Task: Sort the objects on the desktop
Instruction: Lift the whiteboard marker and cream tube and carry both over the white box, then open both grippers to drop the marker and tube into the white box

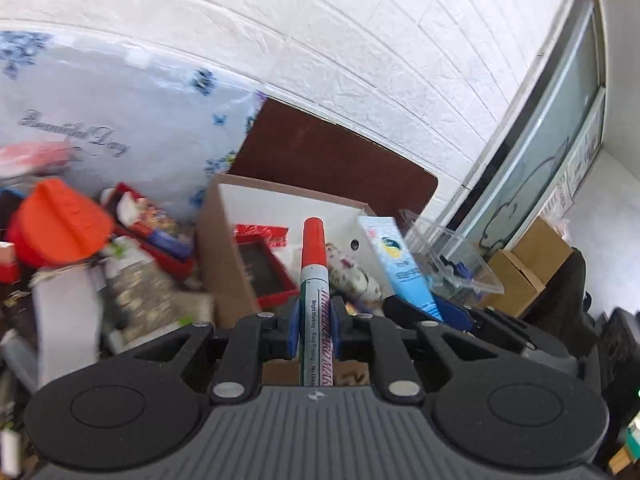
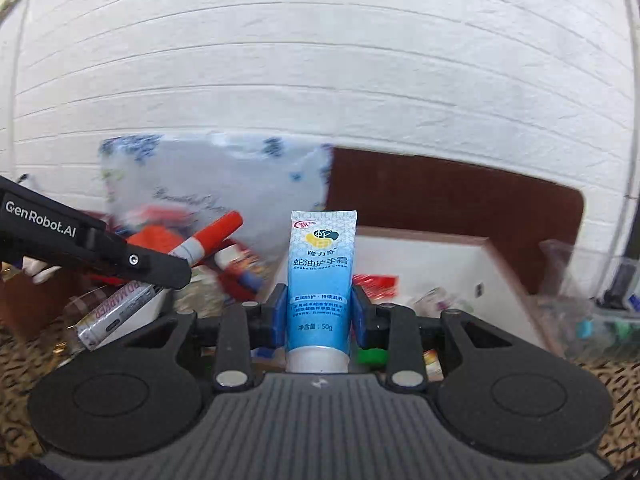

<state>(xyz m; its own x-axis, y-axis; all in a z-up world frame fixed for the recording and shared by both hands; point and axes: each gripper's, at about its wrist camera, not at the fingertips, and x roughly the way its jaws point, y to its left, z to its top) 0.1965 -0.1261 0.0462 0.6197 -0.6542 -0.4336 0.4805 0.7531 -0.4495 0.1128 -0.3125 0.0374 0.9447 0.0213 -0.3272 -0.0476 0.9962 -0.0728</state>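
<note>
Desktop clutter only partly sorted, judging by the spread. Whiteboard marker (image 1: 315,280) clamped between the blue pads of the left gripper (image 1: 316,322), red cap pointing away toward 12 o'clock, barrel running back under the camera; seen again in the right wrist view at 10 o'clock, sticking out past the black finger. Blue hand cream tube (image 2: 321,280) pinched in the right gripper (image 2: 320,314), crimped end up at 12, white cap down at 6, pads pressing both flanks. Both items carried clear of the surface, neither yet set down anywhere. Cardboard box (image 1: 224,256) dead ahead at 12 in the left view, already holding a red tray (image 1: 266,276) and a patterned bundle (image 1: 354,272), so likely 1 sorting bin in use. Clear plastic bin (image 1: 452,256) at 2 o'clock with dark bits inside, apparently a 2nd bin. Plenty left at 9 to 10 o'clock: an orange plastic piece (image 1: 60,224), a red box of small packets (image 1: 156,232), blurred papers and jars, all heaped in front of a flowered bag (image 1: 120,120). A green lump (image 2: 372,356) and other scraps just beyond the right gripper at 5 o'clock. Hard to say which bin suits which item; 2 drops pending, then much of the pile untouched.
</note>
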